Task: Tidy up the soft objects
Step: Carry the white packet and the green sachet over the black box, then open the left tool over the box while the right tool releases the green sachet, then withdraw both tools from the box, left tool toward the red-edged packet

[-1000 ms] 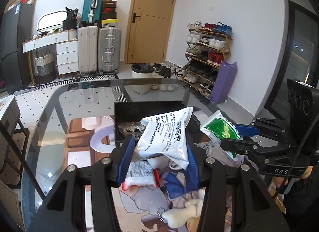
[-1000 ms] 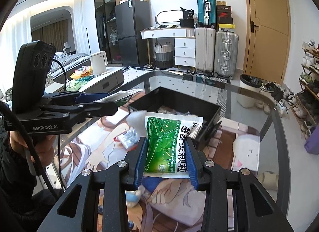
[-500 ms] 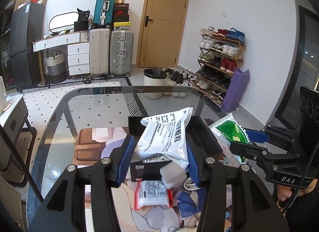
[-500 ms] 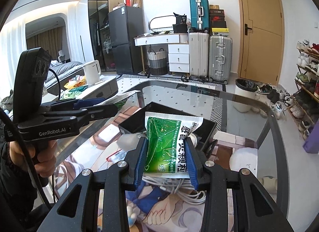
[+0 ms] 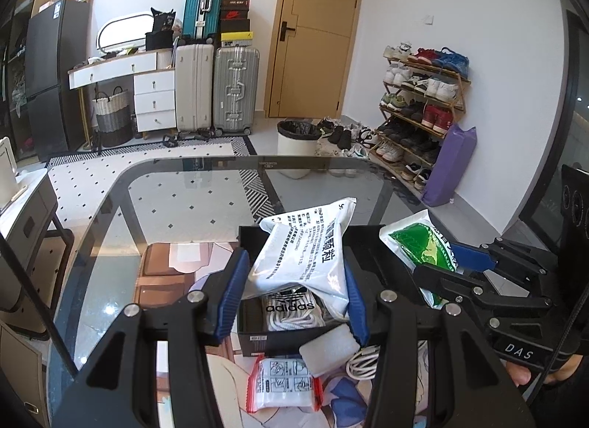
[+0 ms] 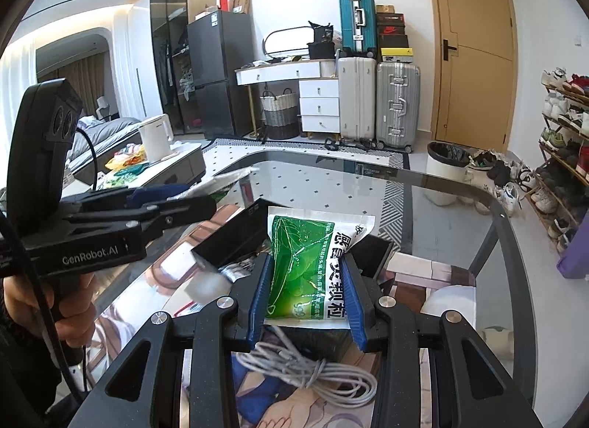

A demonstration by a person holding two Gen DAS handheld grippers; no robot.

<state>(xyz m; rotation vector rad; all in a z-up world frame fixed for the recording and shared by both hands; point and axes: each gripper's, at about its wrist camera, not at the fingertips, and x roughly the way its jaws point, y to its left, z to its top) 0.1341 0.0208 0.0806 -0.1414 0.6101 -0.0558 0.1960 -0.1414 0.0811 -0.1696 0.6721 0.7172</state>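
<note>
1. Left wrist view: the left gripper [image 5: 294, 292] is clamped on a white printed sachet [image 5: 307, 247], its blue pads pinching the pouch from both sides. The sachet stands with its long axis running up and away from the fingers, carried in the air directly over the open black box [image 5: 272, 339], which sits on the glass table [image 5: 176, 207]. White laces and an adidas label show inside the box. Just in front of the box, on the printed mat, lie a red-edged zip bag [image 5: 283, 385], a white foam block [image 5: 329, 345] and a coiled white cable [image 5: 362, 361]. To the right, the right gripper [image 5: 454, 262] holds a green sachet [image 5: 423, 244] beside the box's right wall.

2. Right wrist view: the right gripper [image 6: 307, 292] is closed around the green sachet [image 6: 309, 269], long axis pointing forward toward the black box [image 6: 228, 240]. The box lies ahead and slightly left, its interior partly hidden by the pouch. The cable [image 6: 305, 369] rests below the fingers. The left gripper [image 6: 165, 207] reaches in from the left, apparently nearer the box opening; a straight drop looks likely to land its sachet inside.
</note>
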